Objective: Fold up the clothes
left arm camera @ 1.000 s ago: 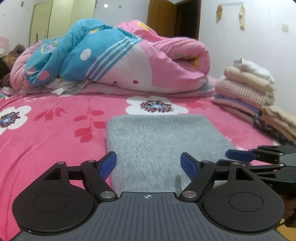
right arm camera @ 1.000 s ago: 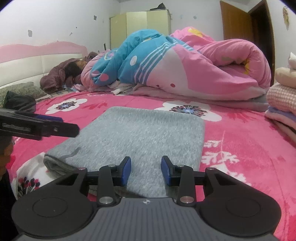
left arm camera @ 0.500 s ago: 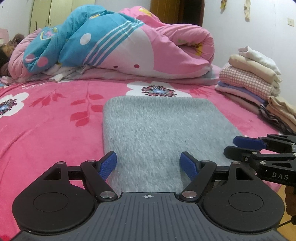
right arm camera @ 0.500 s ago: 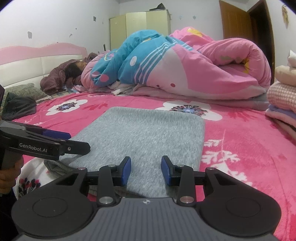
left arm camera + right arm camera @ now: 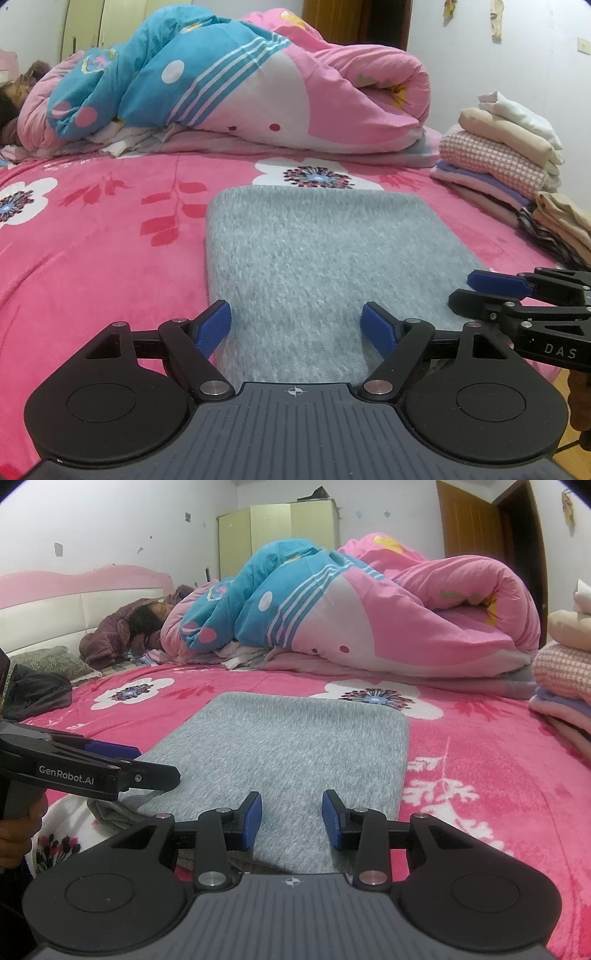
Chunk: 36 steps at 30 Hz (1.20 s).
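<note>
Holding: a person holds two black grippers with blue finger pads over the near end of a bed.
Left gripper [image 5: 296,326]: its fingers are spread wide with nothing between them. It hangs at the near left end of the folded cloth.
Right gripper [image 5: 291,819]: its fingers are apart, with a smaller gap, and nothing is between them. It hangs at the near right end of the cloth.
Side by side: each gripper can be seen from the other one's camera, poking in from the side.
Folded cloth: a soft grey knitted cloth folded into a flat rectangle [image 5: 314,258] lies on the bed right in front of both grippers. At its near left corner a bit of grey cloth sticks out from under it.
Bed cover: a fuzzy bright pink blanket with white flowers [image 5: 92,251] lies under the cloth.
Stack: a pile of folded clothes in cream, pink checks and purple [image 5: 502,158] sits on the right side of the bed, well apart from the grey cloth.
Far side: a big puffy pink and blue quilt [image 5: 351,609] lies rolled up across the bed.
</note>
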### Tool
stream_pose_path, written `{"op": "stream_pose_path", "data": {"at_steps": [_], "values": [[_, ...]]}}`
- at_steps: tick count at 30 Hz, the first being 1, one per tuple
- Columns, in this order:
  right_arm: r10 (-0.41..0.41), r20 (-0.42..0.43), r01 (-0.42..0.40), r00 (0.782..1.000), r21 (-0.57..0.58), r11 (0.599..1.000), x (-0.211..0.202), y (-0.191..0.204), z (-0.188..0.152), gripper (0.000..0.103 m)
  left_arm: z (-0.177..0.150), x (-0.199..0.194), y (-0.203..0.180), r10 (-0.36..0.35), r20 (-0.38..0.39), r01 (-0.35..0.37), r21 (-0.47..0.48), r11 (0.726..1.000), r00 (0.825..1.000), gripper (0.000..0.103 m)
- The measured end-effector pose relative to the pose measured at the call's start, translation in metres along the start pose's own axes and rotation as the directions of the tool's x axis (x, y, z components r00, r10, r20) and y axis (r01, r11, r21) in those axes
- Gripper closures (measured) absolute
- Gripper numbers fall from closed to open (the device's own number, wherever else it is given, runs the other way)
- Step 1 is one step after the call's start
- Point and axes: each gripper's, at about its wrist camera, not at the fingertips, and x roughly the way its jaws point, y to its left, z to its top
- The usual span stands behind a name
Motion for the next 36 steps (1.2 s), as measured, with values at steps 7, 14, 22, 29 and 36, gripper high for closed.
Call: {"op": "stream_pose_path", "data": {"at_steps": [7, 14, 22, 29, 36], "values": [[-0.001, 0.001, 0.001, 1.0, -0.001, 1.0, 0.0002, 0.0001, -0.0003, 0.064, 0.0, 0.0003, 0.0, 0.001, -0.001, -0.001, -0.001, 1.0, 1.0, 0.024], [-0.003, 0.001, 0.003, 1.0, -0.002, 1.0, 0.0004, -0.0004, -0.0002, 0.064, -0.0004, 0.0, -0.0002, 0.001, -0.001, -0.001, 0.0, 1.0, 1.0, 0.024], [-0.004, 0.002, 0.004, 1.0, -0.003, 1.0, 0.0005, 0.0004, -0.0008, 0.064, -0.0005, 0.0001, -0.0004, 0.001, -0.001, -0.001, 0.0, 1.0, 1.0, 0.023], [-0.005, 0.003, 0.005, 1.0, -0.004, 1.0, -0.0003, 0.0004, -0.0015, 0.064, -0.0009, 0.0003, -0.0005, 0.001, -0.001, -0.001, -0.001, 1.0, 1.0, 0.023], [-0.007, 0.004, 0.007, 1.0, -0.004, 1.0, -0.0004, 0.0007, -0.0023, 0.064, -0.001, 0.0002, -0.0006, 0.002, -0.001, -0.002, 0.0, 1.0, 1.0, 0.023]]}}
